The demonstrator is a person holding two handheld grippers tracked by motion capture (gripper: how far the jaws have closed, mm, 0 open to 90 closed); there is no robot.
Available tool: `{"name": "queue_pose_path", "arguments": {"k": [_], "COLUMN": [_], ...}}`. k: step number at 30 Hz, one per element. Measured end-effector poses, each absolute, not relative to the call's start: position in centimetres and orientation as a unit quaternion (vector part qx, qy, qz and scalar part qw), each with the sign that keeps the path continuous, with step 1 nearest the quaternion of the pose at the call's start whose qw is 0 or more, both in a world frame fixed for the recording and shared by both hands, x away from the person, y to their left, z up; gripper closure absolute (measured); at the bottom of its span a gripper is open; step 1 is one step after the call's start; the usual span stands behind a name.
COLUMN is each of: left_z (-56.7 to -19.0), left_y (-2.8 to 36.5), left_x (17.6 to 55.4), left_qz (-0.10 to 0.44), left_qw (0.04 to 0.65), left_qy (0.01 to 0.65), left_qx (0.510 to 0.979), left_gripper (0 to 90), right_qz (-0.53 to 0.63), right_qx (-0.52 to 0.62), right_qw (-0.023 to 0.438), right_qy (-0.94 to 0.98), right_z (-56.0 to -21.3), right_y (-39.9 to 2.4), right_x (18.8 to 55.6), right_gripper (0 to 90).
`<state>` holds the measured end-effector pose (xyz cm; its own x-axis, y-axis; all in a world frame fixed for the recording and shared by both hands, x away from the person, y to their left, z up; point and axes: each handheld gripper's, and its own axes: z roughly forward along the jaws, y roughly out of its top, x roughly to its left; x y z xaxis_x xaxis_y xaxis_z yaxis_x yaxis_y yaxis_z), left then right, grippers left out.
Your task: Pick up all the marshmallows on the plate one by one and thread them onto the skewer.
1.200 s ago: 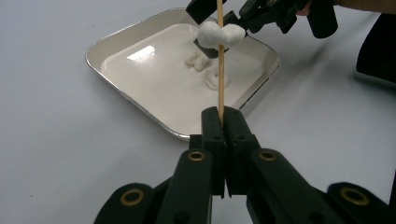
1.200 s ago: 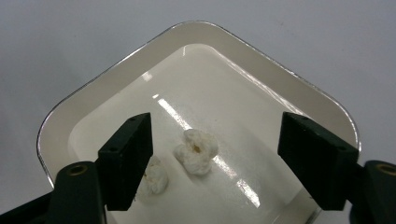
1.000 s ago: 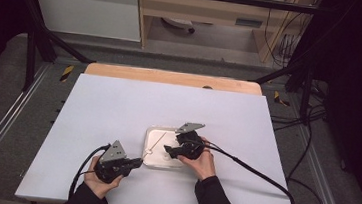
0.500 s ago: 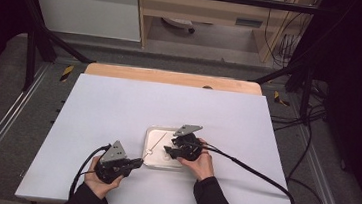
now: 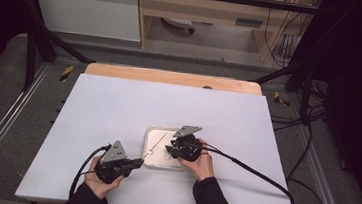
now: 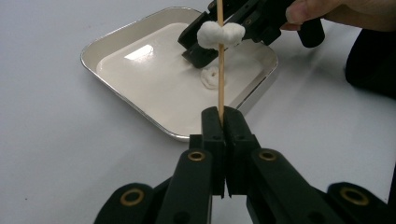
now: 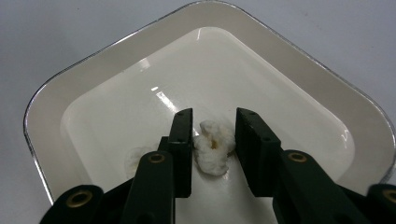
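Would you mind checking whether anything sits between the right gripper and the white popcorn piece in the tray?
Nothing visible does: the right gripper already straddles the white popcorn piece on the cream metal-rimmed tray, its jaws just closing.

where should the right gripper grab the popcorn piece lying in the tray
Across its middle, from above: the popcorn lies loose on the tray floor, lumpy and small, already between the right gripper jaws, which have just been closing. Pinch lightly; it looks crushable.
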<state>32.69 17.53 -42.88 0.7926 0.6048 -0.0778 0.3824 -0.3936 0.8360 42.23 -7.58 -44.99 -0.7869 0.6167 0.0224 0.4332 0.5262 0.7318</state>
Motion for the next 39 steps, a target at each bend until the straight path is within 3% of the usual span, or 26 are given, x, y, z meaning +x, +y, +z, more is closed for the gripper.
{"name": "queue_pose_path", "arguments": {"k": [39], "left_z": [-42.8], "left_y": [17.1], "left_x": [32.2], "left_qz": [0.117], "left_qw": [0.462], "left_qy": [0.289], "left_qx": [0.83], "left_gripper": [88.3], "right_qz": [0.459], "right_qx": [0.325], "right_qw": [0.068], "right_qy": [0.824], "right_z": [-39.4], "right_y": [-11.8], "right_x": [40.1], "right_gripper": [73.0]}}
